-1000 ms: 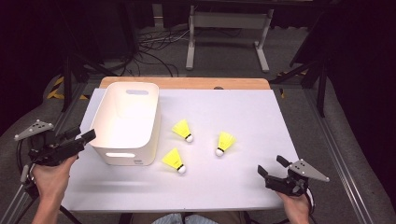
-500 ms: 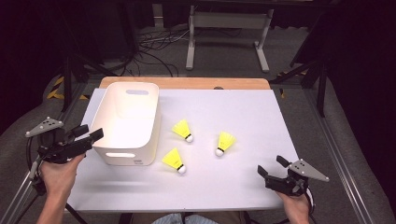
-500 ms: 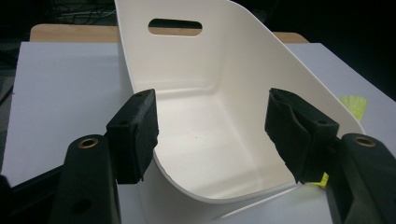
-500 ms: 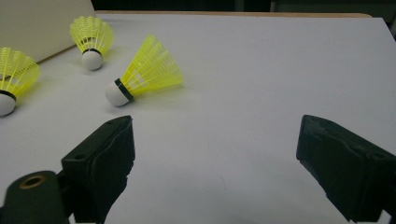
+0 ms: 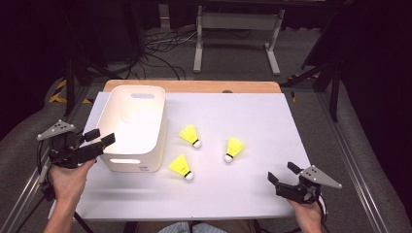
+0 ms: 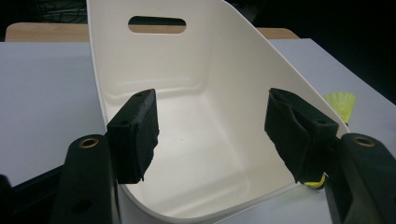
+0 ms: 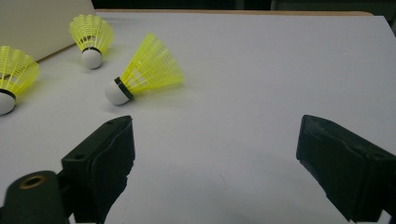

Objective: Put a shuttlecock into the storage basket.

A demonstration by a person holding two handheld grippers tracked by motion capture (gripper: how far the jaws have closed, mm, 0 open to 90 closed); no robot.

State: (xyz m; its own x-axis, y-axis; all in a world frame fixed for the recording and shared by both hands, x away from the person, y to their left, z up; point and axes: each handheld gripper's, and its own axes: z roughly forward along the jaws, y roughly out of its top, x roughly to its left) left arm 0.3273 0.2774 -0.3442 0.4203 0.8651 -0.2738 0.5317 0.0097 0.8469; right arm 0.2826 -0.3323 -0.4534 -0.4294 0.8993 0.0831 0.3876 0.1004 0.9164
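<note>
A white plastic bin [image 5: 133, 128] with handle slots stands at the left of the white table [image 5: 252, 111]; its inside [image 6: 201, 93] is bare. Three yellow shuttlecocks with white corks lie to its right: one by the bin [image 5: 189, 135], one further right [image 5: 233, 148], one nearer the front [image 5: 180, 166]. My left gripper [image 5: 100, 137] is open at the bin's near left corner, and in the left gripper view [image 6: 215, 135] it looks into the bin with nothing between its pads. My right gripper [image 5: 283, 173] rests open at the front right, empty [image 7: 219, 158], facing the nearest shuttlecock [image 7: 147, 72].
A wooden strip [image 5: 194, 86] edges the table's far side. Beyond it stand a metal frame [image 5: 233, 29] and cables on the floor. Bare white surface lies between the shuttlecocks and my right gripper.
My left gripper has shifted a little to the right, closer to the bin's near left corner. The right gripper, bin and shuttlecocks have stayed put.
</note>
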